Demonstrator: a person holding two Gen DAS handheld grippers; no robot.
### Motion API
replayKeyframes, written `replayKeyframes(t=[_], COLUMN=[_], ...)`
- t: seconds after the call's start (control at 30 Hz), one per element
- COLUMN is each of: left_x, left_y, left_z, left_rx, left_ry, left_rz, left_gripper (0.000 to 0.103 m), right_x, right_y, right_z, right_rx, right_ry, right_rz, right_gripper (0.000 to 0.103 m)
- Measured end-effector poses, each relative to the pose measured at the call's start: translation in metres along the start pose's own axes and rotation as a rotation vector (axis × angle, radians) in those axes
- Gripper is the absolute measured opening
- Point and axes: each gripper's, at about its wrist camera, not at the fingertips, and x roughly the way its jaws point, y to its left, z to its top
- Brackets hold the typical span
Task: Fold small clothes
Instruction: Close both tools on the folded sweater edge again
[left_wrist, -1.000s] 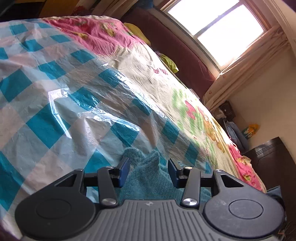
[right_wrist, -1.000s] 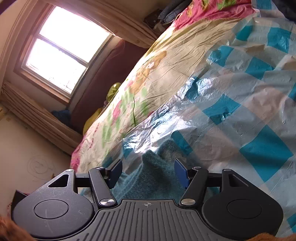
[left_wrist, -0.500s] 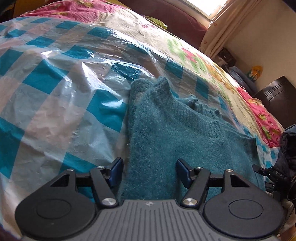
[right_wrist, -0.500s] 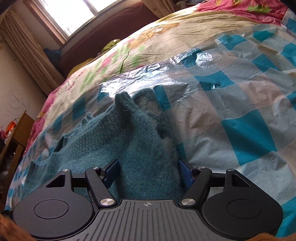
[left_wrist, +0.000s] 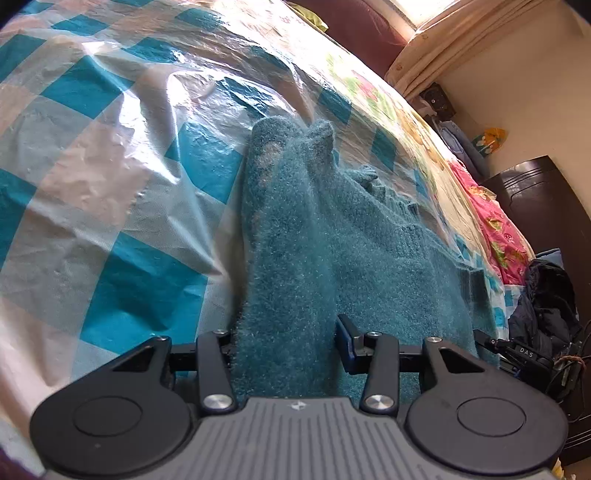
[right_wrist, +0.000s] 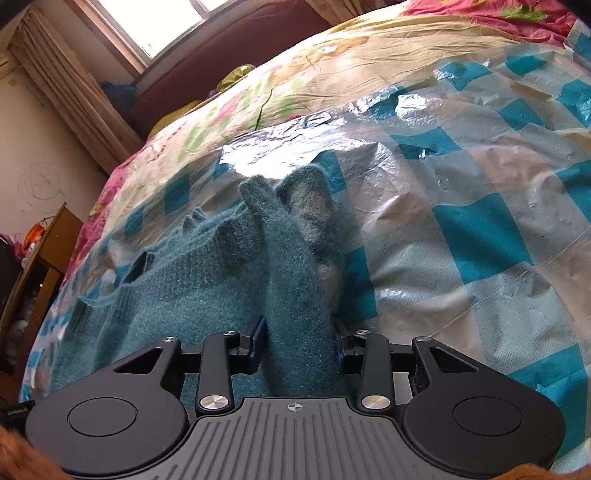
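Both my grippers dropped closer since earlier; left gripper (left_wrist: 286, 347) and right gripper (right_wrist: 297, 343) jaws closing on bunched fuzzy teal sweater (left_wrist: 332, 251) lying over crinkly checked plastic sheet (left_wrist: 110, 184) on bed.

One fuzzy teal knit sweater (left_wrist: 325, 258), its two sleeve ends (right_wrist: 303, 195) lying side by side. One clear plastic sheet (left_wrist: 122, 177) over one teal-and-white checked cloth (right_wrist: 491, 229). One floral quilt (right_wrist: 332, 62). One window (right_wrist: 147, 22). One dark cabinet (left_wrist: 535, 199).
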Motion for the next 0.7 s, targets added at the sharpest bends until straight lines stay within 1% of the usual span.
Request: replayKeyframes(t=[0.1,0.2,0.3,0.4,0.47,0.53,0.6,0.63,0.7], left_x=[-0.006,-0.018,-0.037,-0.055,-0.065,-0.072,-0.079,-0.083,-0.093], left_y=[-0.005,-0.009,-0.004,0.003,0.002,-0.005,-0.014,-0.02,-0.027], left_z=[-0.012,-0.035,-0.062,-0.085,-0.095,-0.097,-0.097,-0.096,-0.092], left_rx=[0.018,0.043,0.008,-0.028,-0.029,-0.009,0.034,0.072,0.126], left_ry=[0.037,0.091,0.125,0.129,0.102,0.054,0.009,-0.02,-0.082], left_rz=[-0.003,-0.002,-0.01,0.007,0.039,0.072,0.111,0.134,0.155], left_gripper=[0.046,0.046,0.046,0.046,0.046,0.046,0.046,0.046,0.046], right_x=[-0.01,-0.029,-0.054,-0.073,-0.081,-0.091,-0.1,-0.102,-0.102], right_y=[-0.002,-0.003,-0.002,0.001,0.003,0.009,0.017,0.02,0.025], right_z=[-0.008,-0.024,-0.049,-0.072,-0.08,-0.081,-0.078,-0.075,-0.067], right_rx=[0.003,-0.012,-0.054,-0.102,-0.129,-0.172,-0.221,-0.235,-0.248], right_ry=[0.026,0.06,0.117,0.151,0.135,0.061,-0.014,-0.035,-0.064], right_rz=[0.011,0.016,0.022,0.001,-0.028,-0.081,-0.124,-0.123,-0.097], right_gripper=[0.034,0.034,0.034,0.037,0.04,0.04,0.041,0.042,0.044])
